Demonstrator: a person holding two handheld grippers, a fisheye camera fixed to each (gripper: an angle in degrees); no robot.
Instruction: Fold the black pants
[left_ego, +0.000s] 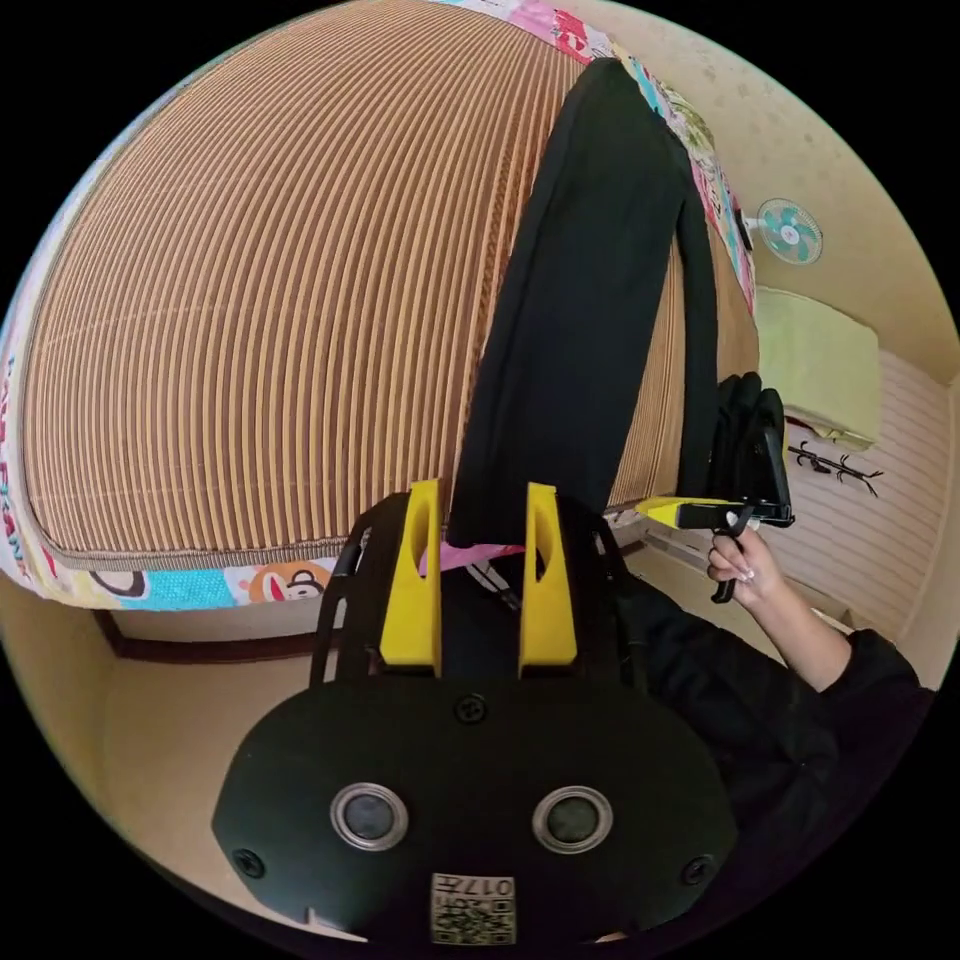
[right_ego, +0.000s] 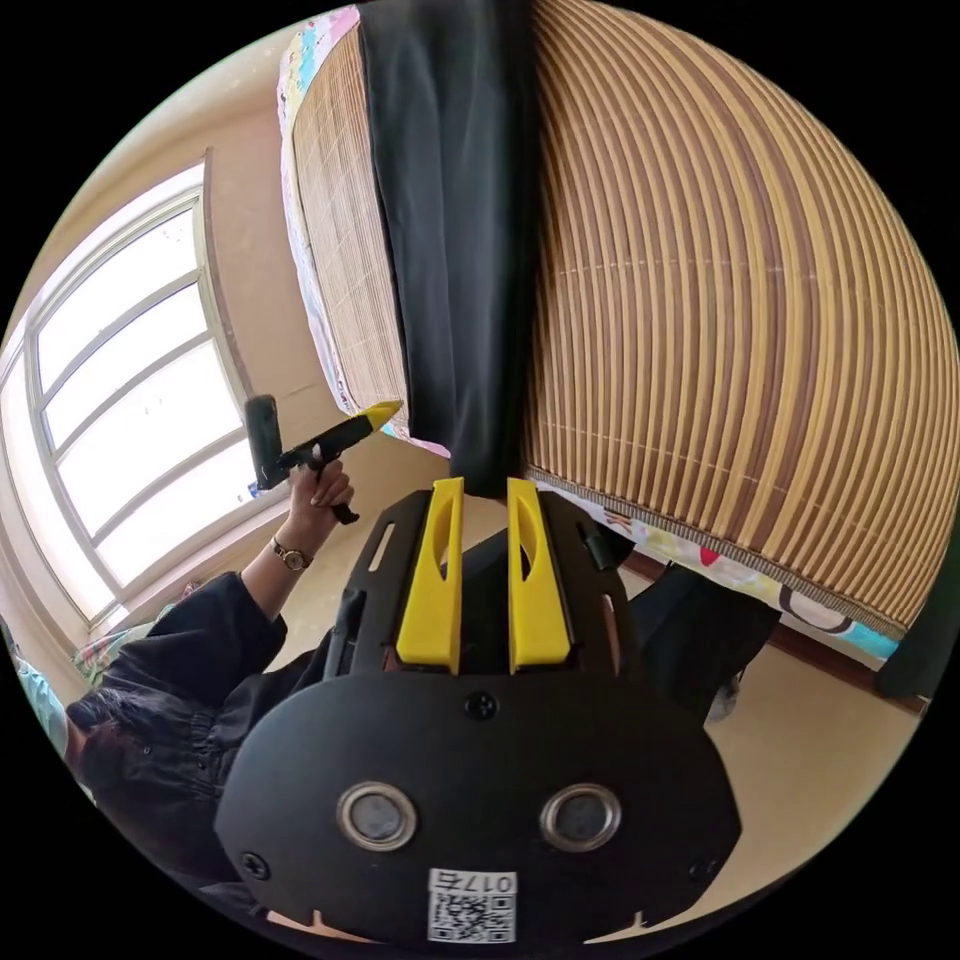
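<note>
**Pants stretched over the bed mat**

Bamboo mat (left_ego: 260, 300) covers the bed; at its near edge the left gripper (left_ego: 482, 515) and right gripper (right_ego: 484, 495) each have jaws apart around the hem of the black pants (left_ego: 590, 300), which run away across the mat

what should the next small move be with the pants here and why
Probably bring both grippers down to the near end of the black pants and clamp it. The pants lie stretched lengthwise on the striped mat, their near end at the bed's edge. The left gripper and right gripper both hover open just short of that end, gripping nothing, so no fold can start yet.
</note>
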